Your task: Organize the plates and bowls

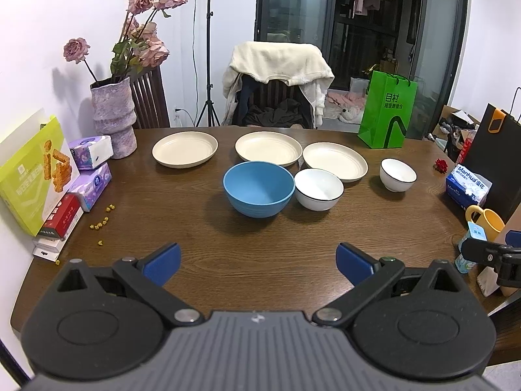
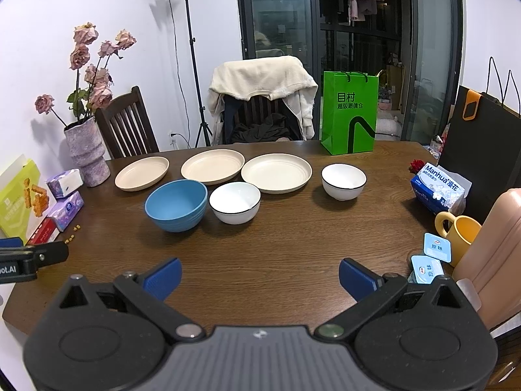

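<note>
1. While both tools hang over the near edge of the wooden counter [image 1: 260, 254], the left gripper [image 1: 259, 262] has its blue-padded fingers [image 1: 162, 262] spread wide, holding nothing and touching nothing — bare wood shows between them.
2. Likewise the right gripper [image 2: 260, 277] has its fingers [image 2: 164, 277] splayed wide and empty, clear of every dish.
3. Three cream plates sit in a row toward the far side: the left plate [image 1: 184, 148] stands apart, the middle plate [image 1: 268, 148] and the right plate [image 1: 335, 161] lie close together, their rims nearly meeting.
4. Three bowls stand nearer: one blue bowl [image 1: 259, 192] just beside a white bowl with a dark rim [image 1: 319, 189] — whether those two touch I cannot tell — and a second white bowl [image 1: 398, 174] set apart to the right of the plates.
5. All six dishes are upright and unstacked.
6. At the left edge stand a purple vase [image 1: 114, 117] of dried roses and some tissue packs [image 1: 91, 169]; at the right, a green paper bag [image 1: 387, 112] and a yellow mug [image 1: 485, 223].
</note>
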A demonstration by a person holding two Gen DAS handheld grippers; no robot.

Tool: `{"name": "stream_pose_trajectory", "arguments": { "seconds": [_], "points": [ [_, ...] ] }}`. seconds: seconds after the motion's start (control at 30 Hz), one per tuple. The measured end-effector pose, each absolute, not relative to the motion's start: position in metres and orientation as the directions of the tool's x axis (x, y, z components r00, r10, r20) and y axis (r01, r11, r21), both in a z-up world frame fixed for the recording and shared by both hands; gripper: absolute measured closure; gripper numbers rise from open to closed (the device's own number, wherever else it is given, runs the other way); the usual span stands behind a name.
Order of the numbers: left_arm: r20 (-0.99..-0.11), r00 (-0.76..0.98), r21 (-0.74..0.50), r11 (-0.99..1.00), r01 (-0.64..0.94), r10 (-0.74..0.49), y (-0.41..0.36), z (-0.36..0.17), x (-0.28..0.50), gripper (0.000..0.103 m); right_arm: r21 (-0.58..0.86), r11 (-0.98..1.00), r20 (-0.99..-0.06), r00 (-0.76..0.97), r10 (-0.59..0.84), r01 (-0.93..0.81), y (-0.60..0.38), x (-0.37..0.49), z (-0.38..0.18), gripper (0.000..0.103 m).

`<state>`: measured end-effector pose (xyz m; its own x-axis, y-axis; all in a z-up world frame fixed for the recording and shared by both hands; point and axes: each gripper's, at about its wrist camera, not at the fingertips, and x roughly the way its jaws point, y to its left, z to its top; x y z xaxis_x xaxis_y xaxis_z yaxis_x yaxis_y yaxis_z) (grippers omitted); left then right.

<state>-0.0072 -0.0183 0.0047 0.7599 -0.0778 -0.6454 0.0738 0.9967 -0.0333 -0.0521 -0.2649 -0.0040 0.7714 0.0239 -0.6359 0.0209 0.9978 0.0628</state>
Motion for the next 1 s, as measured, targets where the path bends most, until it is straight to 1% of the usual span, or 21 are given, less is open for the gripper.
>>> {"name": "stream_pose_trajectory", "arguments": {
  "seconds": [0.53, 1.0],
  "points": [
    [-0.638, 0.766, -0.036, 0.997, 0.069, -0.076, -0.018, 0.005, -0.014, 0.0, 0.046, 0.999, -0.628, 0.778, 0.026, 0.004, -0.264, -0.063, 0.0, 0.0],
    [-0.601, 0.799, -0.015, 1.0, -0.015, 0.003, -0.028, 0.022, -0.032, 0.0, 0.035, 0.997, -0.614, 0.786, 0.071, -0.062, -0.27, -0.065, 0.013, 0.0]
  ]
}}
